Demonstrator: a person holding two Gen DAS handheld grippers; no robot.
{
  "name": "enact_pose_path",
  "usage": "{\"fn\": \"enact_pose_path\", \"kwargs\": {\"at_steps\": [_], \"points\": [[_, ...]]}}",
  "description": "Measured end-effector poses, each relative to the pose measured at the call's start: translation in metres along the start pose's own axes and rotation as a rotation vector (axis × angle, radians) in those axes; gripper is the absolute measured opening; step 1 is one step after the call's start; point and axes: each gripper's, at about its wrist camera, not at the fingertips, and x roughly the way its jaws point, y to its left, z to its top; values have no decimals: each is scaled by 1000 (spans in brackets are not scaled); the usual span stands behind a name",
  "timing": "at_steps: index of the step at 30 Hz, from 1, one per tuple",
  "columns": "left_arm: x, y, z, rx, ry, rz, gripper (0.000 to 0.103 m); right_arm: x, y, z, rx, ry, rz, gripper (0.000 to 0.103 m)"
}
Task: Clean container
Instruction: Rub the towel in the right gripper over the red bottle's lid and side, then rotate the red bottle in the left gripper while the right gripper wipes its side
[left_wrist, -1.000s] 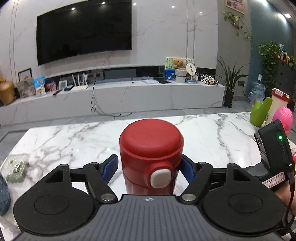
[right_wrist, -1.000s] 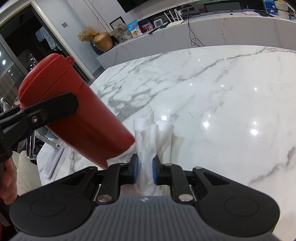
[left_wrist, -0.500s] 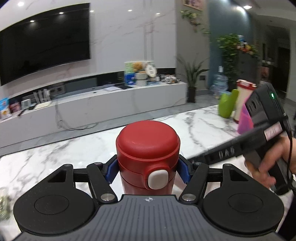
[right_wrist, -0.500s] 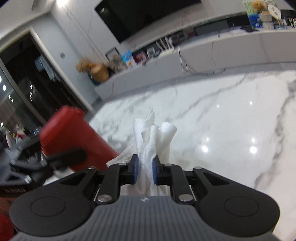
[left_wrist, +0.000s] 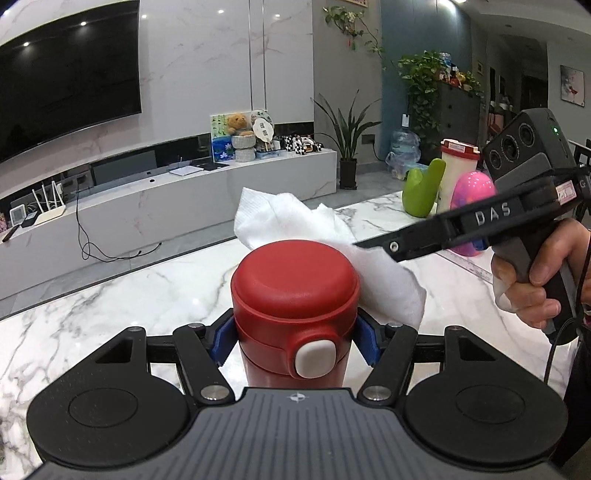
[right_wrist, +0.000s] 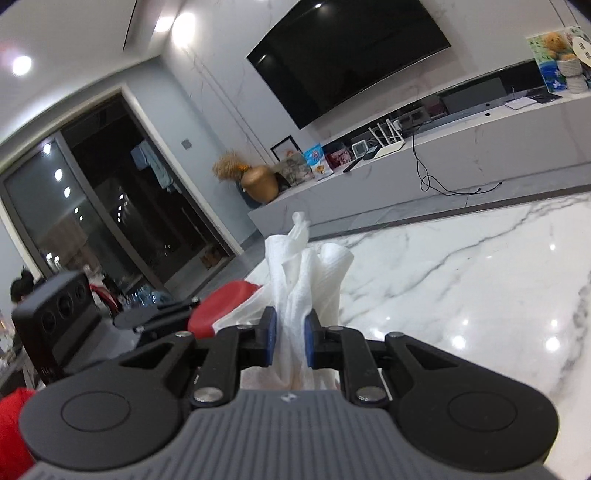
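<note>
Up close in the left wrist view, the left tool (left_wrist: 295, 341) is clamped on a red flask (left_wrist: 295, 314), its blue pads (left_wrist: 364, 341) pressing both sides just under the lid. The flask stands upright between them above the marble worktop (left_wrist: 110, 306). It is glossy red plastic, with a round domed lid, a seam beneath it and a white oval push button on the near side. Behind and to the right of the lid, a crumpled white tissue (left_wrist: 314, 225) touches or nearly touches the lid's far edge. It is held by the right tool (left_wrist: 365, 244), which reaches in from the right in a person's hand (left_wrist: 535, 273). A green thing (left_wrist: 423, 192), a pink egg (left_wrist: 472, 206) and a white cup with a red rim (left_wrist: 458, 166) stand at the worktop's far right.

Next, in the right wrist view, the right tool (right_wrist: 290, 341) is clenched on the tissue (right_wrist: 306, 273), which bunches upward out of the blue pads (right_wrist: 269, 341). Low left of it, part of the flask's red lid (right_wrist: 218, 310) shows against the tissue, with the black left tool (right_wrist: 159, 317) beyond. Marble worktop (right_wrist: 480, 277) fills the right.
</note>
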Motion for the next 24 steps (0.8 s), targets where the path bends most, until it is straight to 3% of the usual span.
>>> {"fn": "enact_pose_path", "kwargs": {"at_steps": [7, 18, 24], "points": [[-3, 9, -2, -28, -1, -13, 62, 13, -9, -9, 18, 92, -25, 18], [-2, 8, 0, -28, -4, 0, 63, 53, -23, -43, 48, 297, -195, 18], [-6, 6, -3, -39, -6, 22, 63, 59, -22, -50, 63, 325, -220, 18]]}}
